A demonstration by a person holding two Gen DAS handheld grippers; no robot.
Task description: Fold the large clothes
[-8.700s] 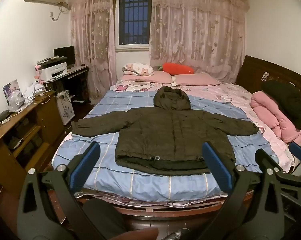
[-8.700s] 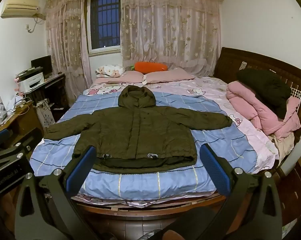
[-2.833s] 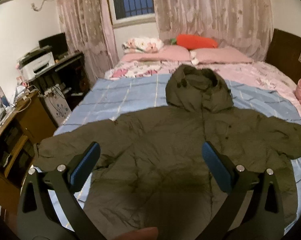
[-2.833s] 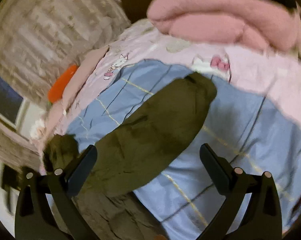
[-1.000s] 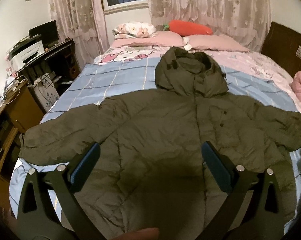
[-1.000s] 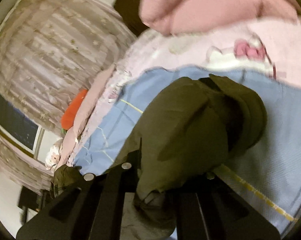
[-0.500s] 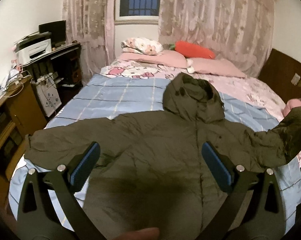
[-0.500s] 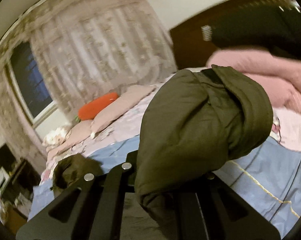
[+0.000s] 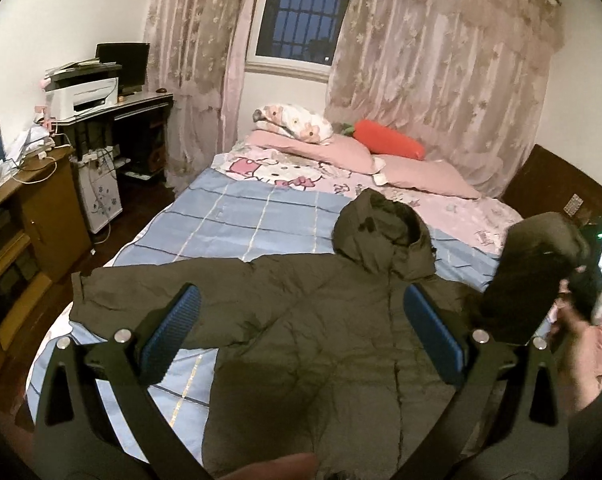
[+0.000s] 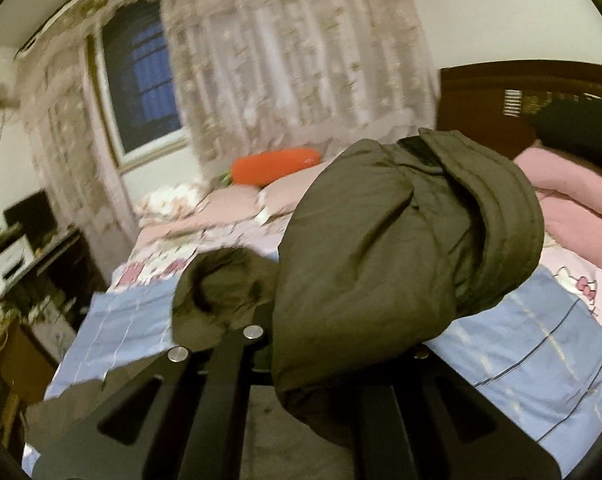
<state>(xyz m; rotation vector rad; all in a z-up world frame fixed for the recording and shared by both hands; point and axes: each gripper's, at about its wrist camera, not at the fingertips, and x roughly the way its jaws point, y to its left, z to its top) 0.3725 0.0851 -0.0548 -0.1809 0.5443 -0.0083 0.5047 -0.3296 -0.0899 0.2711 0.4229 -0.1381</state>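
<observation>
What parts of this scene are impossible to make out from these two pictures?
- Right gripper fingertips, right wrist view: buried under the lifted jacket sleeve.
- Jacket hem, left wrist view: cut off by the bottom edge and the left gripper.
- Curtains, right wrist view: motion-blurred.

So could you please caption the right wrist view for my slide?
Right tool shut on the olive jacket's sleeve, lifted above the blue bedspread.
</observation>
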